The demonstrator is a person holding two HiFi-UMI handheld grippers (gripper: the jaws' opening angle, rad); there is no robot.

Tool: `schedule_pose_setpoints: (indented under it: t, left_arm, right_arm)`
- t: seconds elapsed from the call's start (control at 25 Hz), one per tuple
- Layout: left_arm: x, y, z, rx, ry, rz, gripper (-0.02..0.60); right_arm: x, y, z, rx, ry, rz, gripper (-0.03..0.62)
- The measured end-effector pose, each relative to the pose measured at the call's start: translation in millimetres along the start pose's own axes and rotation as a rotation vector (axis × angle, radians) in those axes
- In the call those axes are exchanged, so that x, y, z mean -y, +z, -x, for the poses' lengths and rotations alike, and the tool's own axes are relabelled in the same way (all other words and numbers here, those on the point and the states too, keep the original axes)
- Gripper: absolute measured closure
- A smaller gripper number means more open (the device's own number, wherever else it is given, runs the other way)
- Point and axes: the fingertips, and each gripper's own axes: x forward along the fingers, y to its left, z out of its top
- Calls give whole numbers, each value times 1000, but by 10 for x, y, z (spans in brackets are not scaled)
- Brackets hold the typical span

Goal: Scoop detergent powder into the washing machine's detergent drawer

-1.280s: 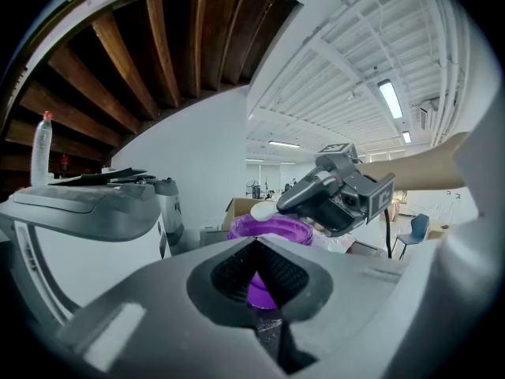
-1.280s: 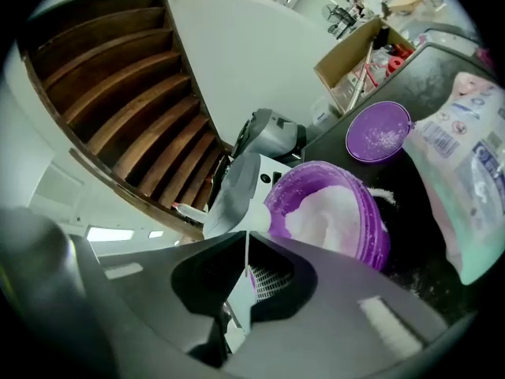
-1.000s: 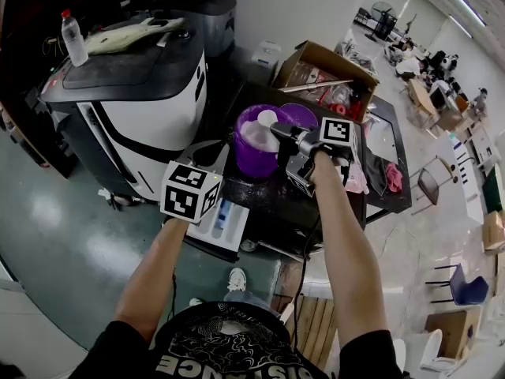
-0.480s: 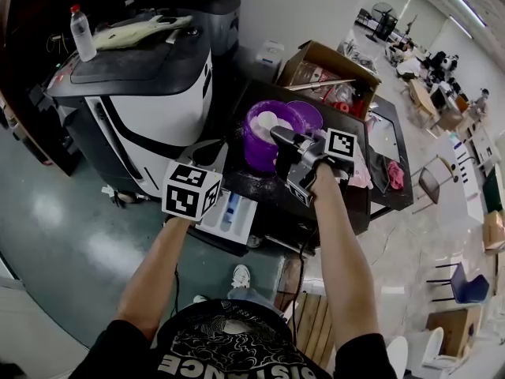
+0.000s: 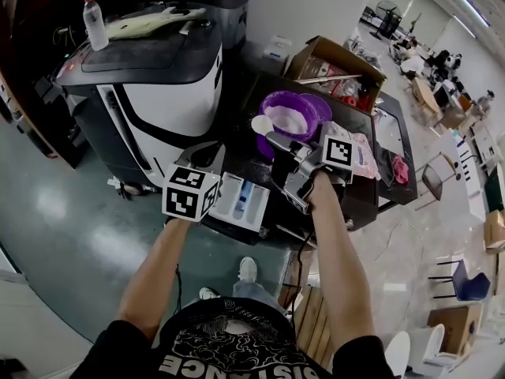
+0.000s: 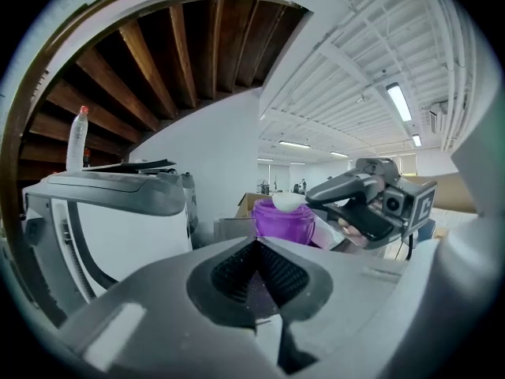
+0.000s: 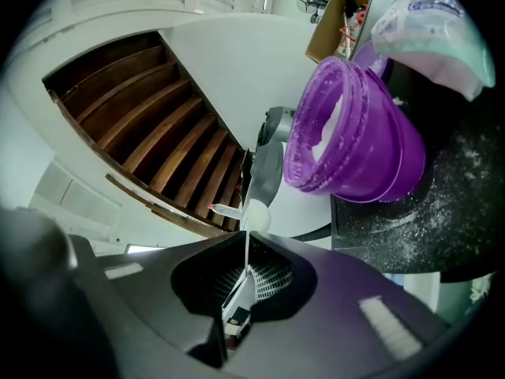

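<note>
The washing machine stands at the left, and its white detergent drawer is pulled out toward me. On the black table sits a purple bowl holding white powder. My right gripper is shut on the thin handle of a white spoon. The spoon's heaped bowl hangs just left of the purple bowl's rim, above and behind the drawer. In the right gripper view the spoon rises from the right gripper, with the purple bowl to its right. My left gripper hovers by the drawer's left side, and its jaws are shut on nothing.
A plastic bottle and a flat pale item lie on the machine's lid. An open cardboard box stands behind the bowl, and pink cloths lie on the table's right. A detergent bag sits beside the bowl. Spilled powder dusts the black table.
The right gripper has drawn the spoon out of the purple bowl, loaded with powder, and moved it left toward the drawer. The left gripper has held its place.
</note>
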Motion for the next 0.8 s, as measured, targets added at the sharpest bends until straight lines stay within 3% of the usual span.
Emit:
schedule_pose_setpoints:
  t: [0.36,0.8]
  left_arm:
    - [-77,-346,183,-27,13,18,580]
    - [-74,-875,282,-104,21,44,580]
  right_arm:
    - [321,-534,-66,-108,-43,90,556]
    - [1101,-1104,-44,-289,-219,206,556]
